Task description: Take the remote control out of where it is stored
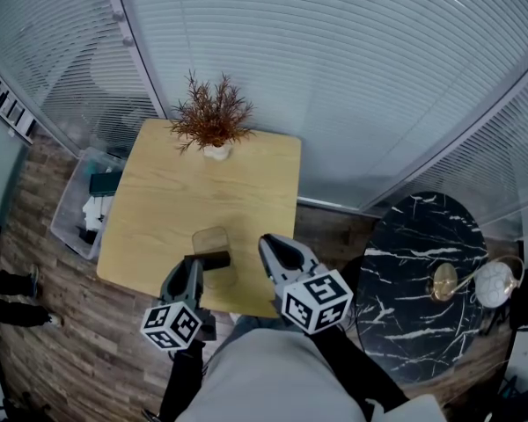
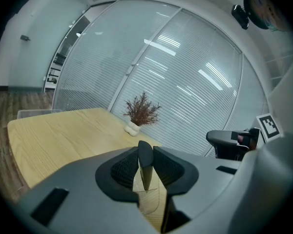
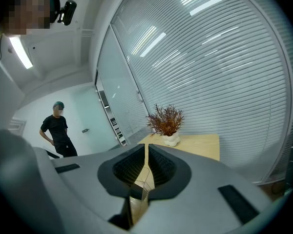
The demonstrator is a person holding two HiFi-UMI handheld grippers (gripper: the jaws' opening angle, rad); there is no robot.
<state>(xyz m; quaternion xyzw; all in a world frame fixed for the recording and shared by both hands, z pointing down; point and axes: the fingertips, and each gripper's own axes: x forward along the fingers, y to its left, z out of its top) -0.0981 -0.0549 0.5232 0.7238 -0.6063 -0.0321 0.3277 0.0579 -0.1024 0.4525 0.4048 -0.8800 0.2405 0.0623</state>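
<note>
Left gripper (image 1: 194, 269) jaws pinch the remote (image 1: 216, 259) near one end, over the clear box (image 1: 213, 236) on the counter (image 1: 202, 183) | right gripper (image 1: 277, 251) jaws pressed together, empty | risk: I reckon the off-centre grip (thin edge) lets it twist and drop back.

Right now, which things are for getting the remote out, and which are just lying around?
For the job:
- remote, gripped in the left claw
- clear holder, right by the remote
- right claw, shut, holding nothing

Just lying about:
- plant
- bin on the floor
- marble table
- lamp
</note>
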